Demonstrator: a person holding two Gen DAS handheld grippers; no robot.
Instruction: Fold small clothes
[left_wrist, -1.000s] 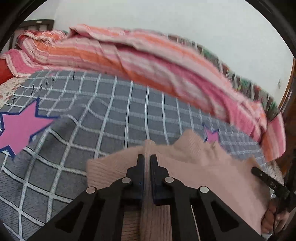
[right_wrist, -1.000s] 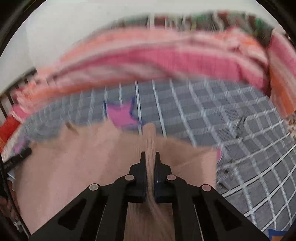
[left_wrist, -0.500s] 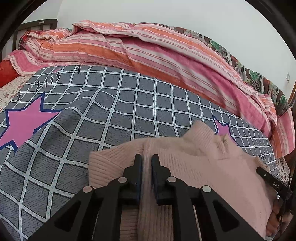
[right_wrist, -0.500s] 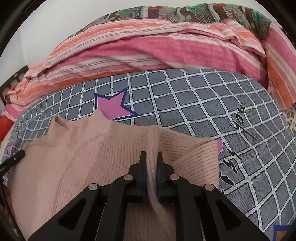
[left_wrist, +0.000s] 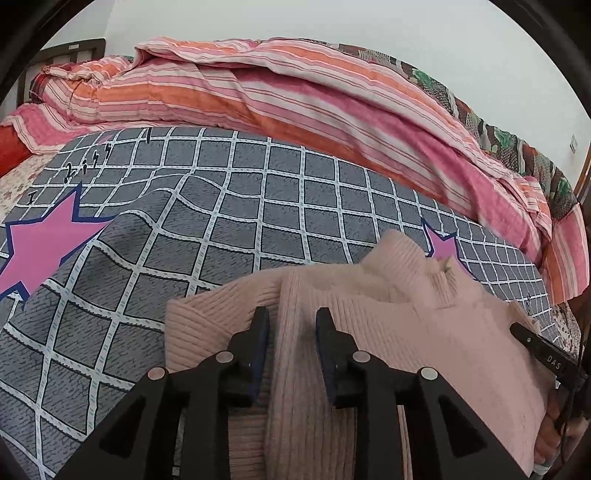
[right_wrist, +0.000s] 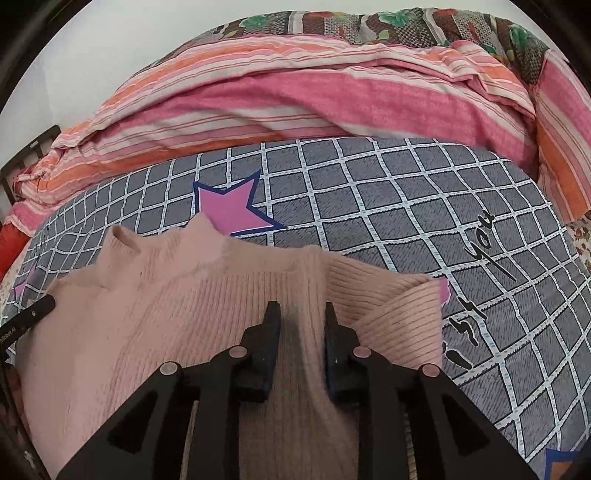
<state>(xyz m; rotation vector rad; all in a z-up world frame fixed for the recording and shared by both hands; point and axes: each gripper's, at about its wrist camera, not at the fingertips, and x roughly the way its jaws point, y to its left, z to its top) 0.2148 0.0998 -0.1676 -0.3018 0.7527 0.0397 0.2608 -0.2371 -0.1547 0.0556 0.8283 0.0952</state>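
Risk first: a ridge of knit stands between each tool's jaws, and I judge either pad could snag it on withdrawal and drag the fold loose. My left tool (left_wrist: 290, 321) and right tool (right_wrist: 301, 317) have both just been opening, now narrowly parted, gripping nothing. The pink sweater (right_wrist: 177, 306) lies on the bed (right_wrist: 406, 199), toward its near edge.
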